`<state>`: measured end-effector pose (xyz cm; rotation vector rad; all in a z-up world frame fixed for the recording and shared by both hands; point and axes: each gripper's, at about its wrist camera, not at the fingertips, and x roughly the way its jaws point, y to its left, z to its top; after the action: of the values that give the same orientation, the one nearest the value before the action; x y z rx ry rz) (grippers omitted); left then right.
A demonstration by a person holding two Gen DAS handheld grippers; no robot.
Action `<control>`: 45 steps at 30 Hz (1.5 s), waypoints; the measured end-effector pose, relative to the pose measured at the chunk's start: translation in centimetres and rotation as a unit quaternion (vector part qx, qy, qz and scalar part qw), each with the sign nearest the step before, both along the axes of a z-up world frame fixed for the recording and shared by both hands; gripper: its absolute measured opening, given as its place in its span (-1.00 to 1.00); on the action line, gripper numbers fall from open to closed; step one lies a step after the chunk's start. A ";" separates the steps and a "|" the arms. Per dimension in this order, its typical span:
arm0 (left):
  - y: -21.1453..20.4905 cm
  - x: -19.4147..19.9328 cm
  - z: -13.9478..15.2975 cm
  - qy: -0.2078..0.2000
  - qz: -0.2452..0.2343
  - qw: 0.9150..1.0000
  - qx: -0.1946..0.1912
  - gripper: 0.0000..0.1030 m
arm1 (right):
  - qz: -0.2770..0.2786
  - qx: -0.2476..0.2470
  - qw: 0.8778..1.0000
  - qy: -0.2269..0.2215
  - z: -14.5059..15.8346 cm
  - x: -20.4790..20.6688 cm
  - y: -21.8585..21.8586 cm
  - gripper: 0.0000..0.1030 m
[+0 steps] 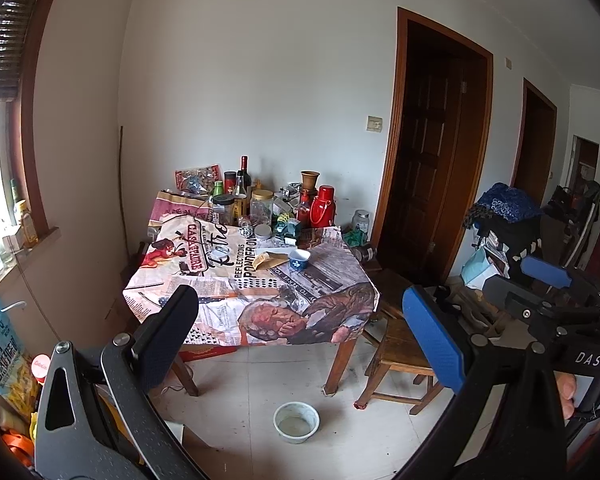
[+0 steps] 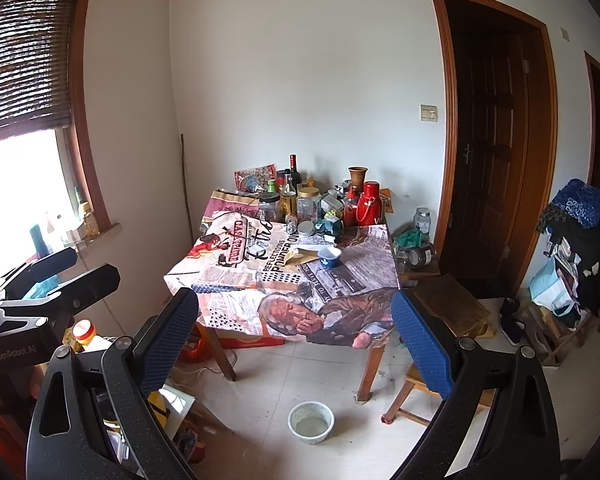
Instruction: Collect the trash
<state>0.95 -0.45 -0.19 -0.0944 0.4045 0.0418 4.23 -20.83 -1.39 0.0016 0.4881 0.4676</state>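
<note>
Both hand-held grippers, left (image 1: 300, 336) and right (image 2: 296, 340), hang wide apart and empty, well short of the tabletop (image 2: 228, 280). There a crumpled brown paper wrapper (image 2: 300, 257) lies just beside a blue cup (image 2: 329, 257). It looks light and soft, likely best pinched at a raised fold.

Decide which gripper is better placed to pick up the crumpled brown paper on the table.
Probably the right gripper, though only slightly: the brown paper sits almost centred between its open fingers. In the left gripper's view the paper lies left of centre.
</note>
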 end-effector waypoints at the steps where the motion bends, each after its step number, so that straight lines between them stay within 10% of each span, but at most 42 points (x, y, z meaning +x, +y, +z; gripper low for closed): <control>1: 0.0 0.1 0.0 0.000 0.000 1.000 -0.001 0.99 | 0.000 0.000 1.000 0.000 0.0 0.0 0.0 0.87; 45: -2.5 9.8 -0.8 0.017 0.047 0.999 0.004 0.99 | 0.024 0.013 1.000 0.009 -1.6 9.1 -1.7 0.87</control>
<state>10.73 -2.94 -0.95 -0.1053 0.4335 0.1388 13.34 -22.55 -3.02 0.0197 0.5005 0.5211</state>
